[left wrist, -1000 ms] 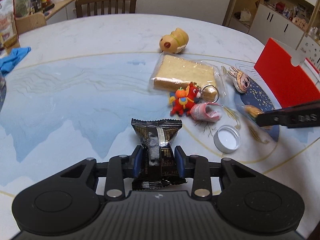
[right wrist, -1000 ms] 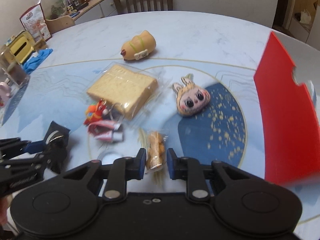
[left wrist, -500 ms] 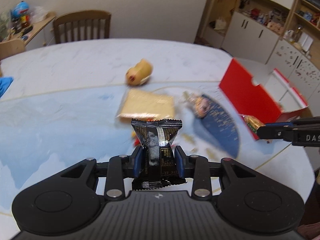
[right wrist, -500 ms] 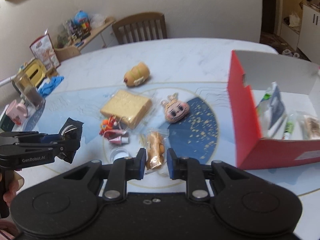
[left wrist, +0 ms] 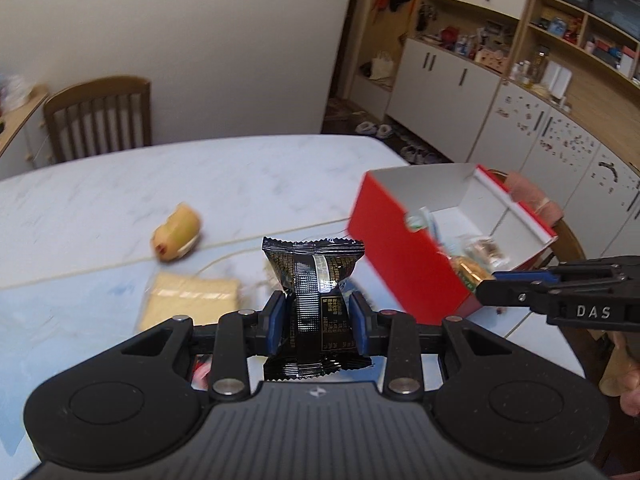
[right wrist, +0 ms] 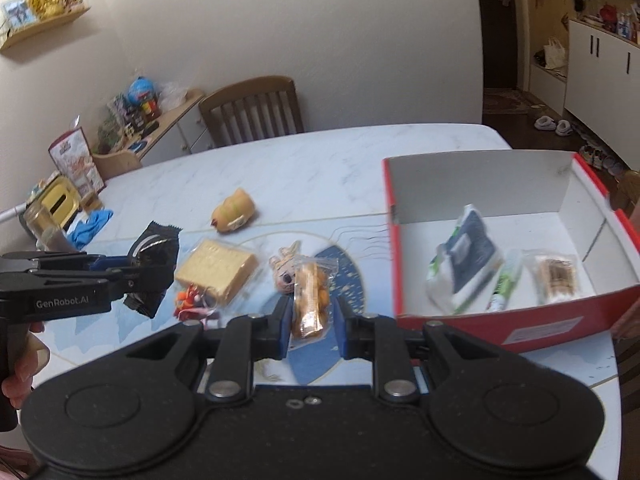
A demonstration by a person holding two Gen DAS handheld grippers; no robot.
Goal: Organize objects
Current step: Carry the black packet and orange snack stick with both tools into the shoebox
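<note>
Black foil packet (left wrist: 316,300) clamped upright between the blue pads of the left gripper (left wrist: 316,322), held above the table (left wrist: 248,176); lower edge hidden behind the gripper body. Clear-wrapped orange snack (right wrist: 309,300) pinched in the tightly closed right gripper (right wrist: 310,322), also off the table; bottom end cut off by the fingers.

Red box (right wrist: 500,322) standing open at the table's right side, just beyond both grippers. Contents blurred: a dark blue and white pack (right wrist: 464,264), a slim green and white tube (right wrist: 505,280), a clear bag of something brown (right wrist: 554,276). Left wrist view: only a smeared jumble inside the box, near wall blocking most of it.

Seen only from the right wrist: bunny-face charm (right wrist: 285,270) partly behind the snack, red keychain figure (right wrist: 192,300). Wrapped sponge cake (right wrist: 216,270) and yellow plush toy (right wrist: 234,210) in both views, smeared in the left.
</note>
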